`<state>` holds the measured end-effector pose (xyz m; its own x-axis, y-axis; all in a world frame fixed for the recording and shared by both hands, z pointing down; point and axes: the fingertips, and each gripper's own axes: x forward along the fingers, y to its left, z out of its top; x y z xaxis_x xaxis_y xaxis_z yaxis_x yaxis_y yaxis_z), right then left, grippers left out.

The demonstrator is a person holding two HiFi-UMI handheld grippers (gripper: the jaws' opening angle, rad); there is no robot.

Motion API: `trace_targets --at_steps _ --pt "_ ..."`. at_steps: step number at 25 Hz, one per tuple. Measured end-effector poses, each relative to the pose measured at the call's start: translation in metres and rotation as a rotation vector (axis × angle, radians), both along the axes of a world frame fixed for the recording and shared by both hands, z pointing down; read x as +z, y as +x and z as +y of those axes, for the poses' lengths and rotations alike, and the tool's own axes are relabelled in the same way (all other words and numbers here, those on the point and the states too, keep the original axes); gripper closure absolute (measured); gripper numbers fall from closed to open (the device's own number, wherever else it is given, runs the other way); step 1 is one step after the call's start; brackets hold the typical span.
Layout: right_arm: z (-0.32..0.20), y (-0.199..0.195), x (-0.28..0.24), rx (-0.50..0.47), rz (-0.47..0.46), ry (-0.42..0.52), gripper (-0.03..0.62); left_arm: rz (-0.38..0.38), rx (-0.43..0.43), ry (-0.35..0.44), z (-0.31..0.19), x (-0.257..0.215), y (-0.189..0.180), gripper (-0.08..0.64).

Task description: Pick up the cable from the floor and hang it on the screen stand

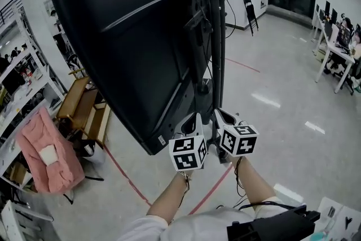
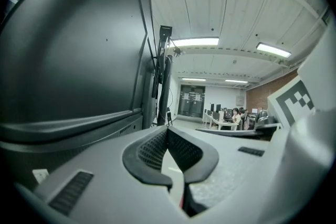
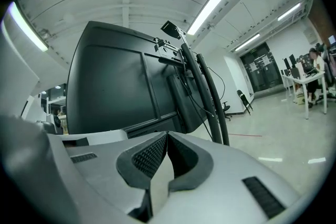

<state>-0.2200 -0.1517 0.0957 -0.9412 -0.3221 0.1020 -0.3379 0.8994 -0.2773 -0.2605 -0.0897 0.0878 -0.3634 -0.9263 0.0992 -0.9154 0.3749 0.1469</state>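
The big black screen (image 1: 130, 36) shows its back, mounted on a dark upright stand (image 1: 214, 36). A thin black cable (image 1: 228, 14) loops down beside the stand's posts; it also runs down the posts (image 3: 195, 105) in the right gripper view. Both grippers are held up side by side just below the screen's lower corner, close to the stand's base. My left gripper (image 1: 196, 119) (image 2: 167, 129) is shut, with its pads meeting and nothing between them. My right gripper (image 1: 221, 115) (image 3: 167, 135) is shut too and holds nothing.
A pink padded chair (image 1: 45, 149) and a wooden bench (image 1: 84, 110) stand at the left behind the screen. Red tape lines (image 1: 127, 178) cross the grey floor. A folding chair (image 1: 250, 8) stands far back, and desks with seated people (image 1: 338, 48) are at the right.
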Motion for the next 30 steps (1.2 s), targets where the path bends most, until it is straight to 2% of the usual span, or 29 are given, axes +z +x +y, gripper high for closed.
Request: trace_targets --at_steps 5,12,17,30 --pt "0.007 0.013 0.006 0.056 0.019 0.012 0.569 0.038 0.044 -0.003 0.005 0.009 0.006 0.556" --pt "0.01 0.014 -0.001 0.08 0.013 0.04 0.569 0.042 0.056 -0.001 0.004 0.009 0.003 0.555" --pt "0.009 0.01 -0.01 0.064 0.01 0.065 0.575 0.049 0.052 0.009 0.0 0.006 0.001 0.555" --pt "0.0 0.011 -0.026 0.026 -0.022 0.057 0.575 0.069 0.029 0.048 -0.01 -0.002 -0.001 0.555"
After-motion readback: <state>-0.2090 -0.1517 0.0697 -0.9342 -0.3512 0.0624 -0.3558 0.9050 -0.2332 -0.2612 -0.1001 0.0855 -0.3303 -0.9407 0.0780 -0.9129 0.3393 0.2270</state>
